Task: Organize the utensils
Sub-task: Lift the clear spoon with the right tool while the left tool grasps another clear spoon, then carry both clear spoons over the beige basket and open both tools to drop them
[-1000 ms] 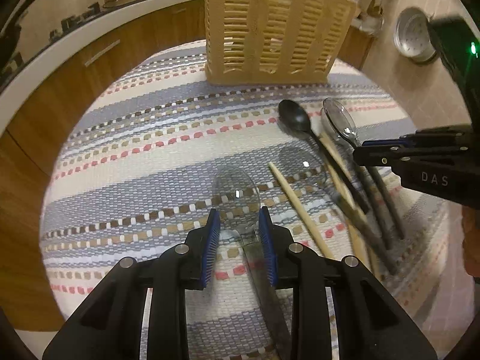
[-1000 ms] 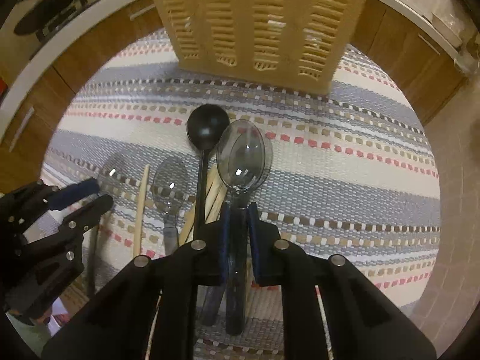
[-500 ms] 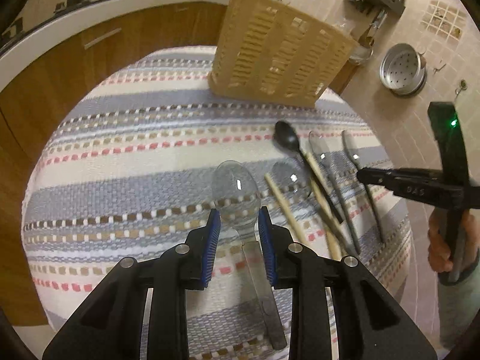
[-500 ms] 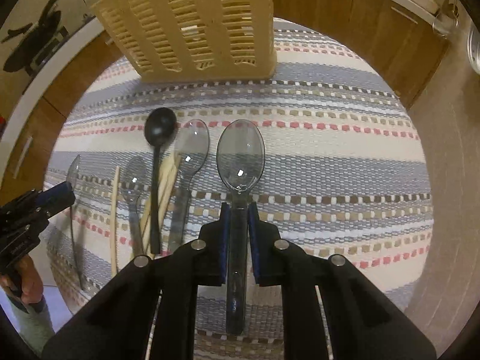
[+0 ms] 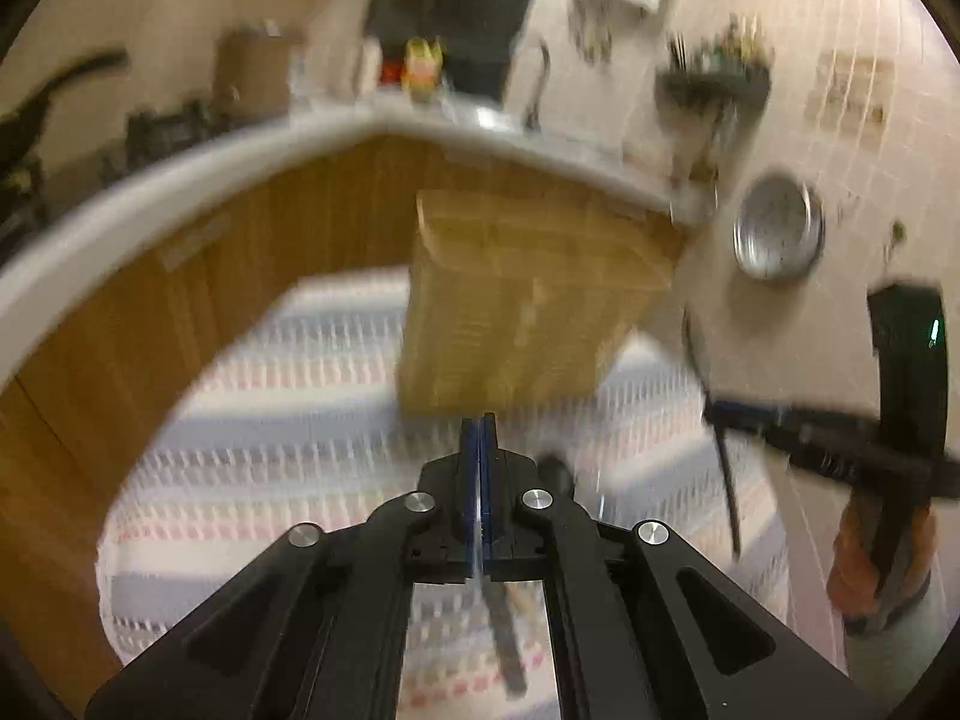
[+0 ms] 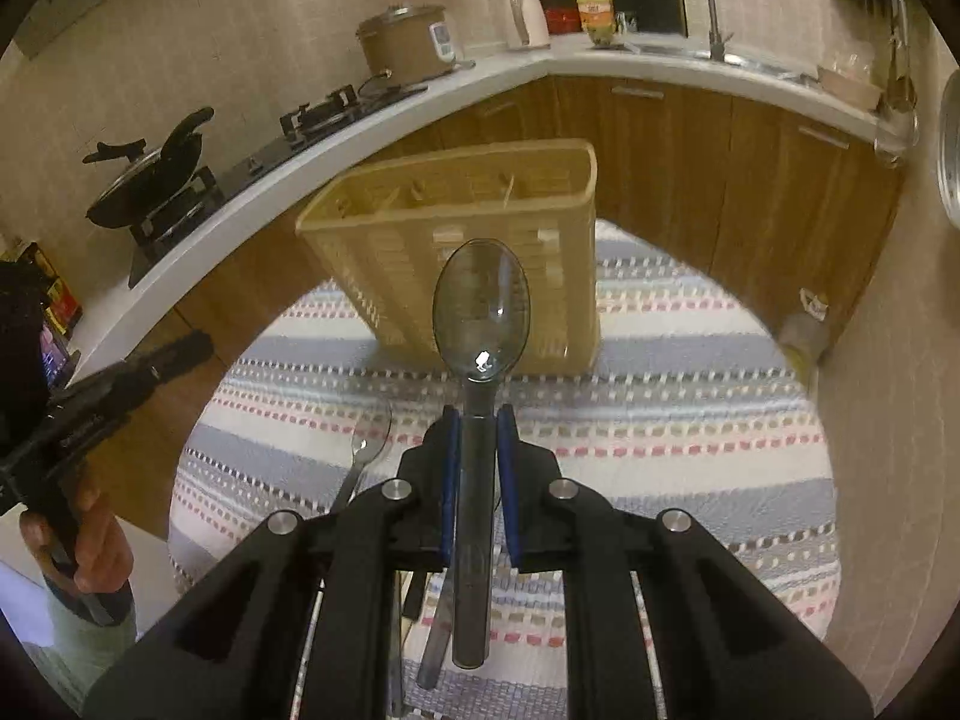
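Two raised | right hand-held gripper (image 6: pixel 477 420) clamps clear spoon (image 6: pixel 481 306) | left hand-held gripper (image 5: pixel 479 423) closed

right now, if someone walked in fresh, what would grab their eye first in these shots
The clear plastic spoon stands out first, held up in the right gripper with its bowl in front of the beige slotted utensil holder standing on the striped cloth. The left wrist view is heavily motion-blurred, with the left gripper closed edge-on around something thin.
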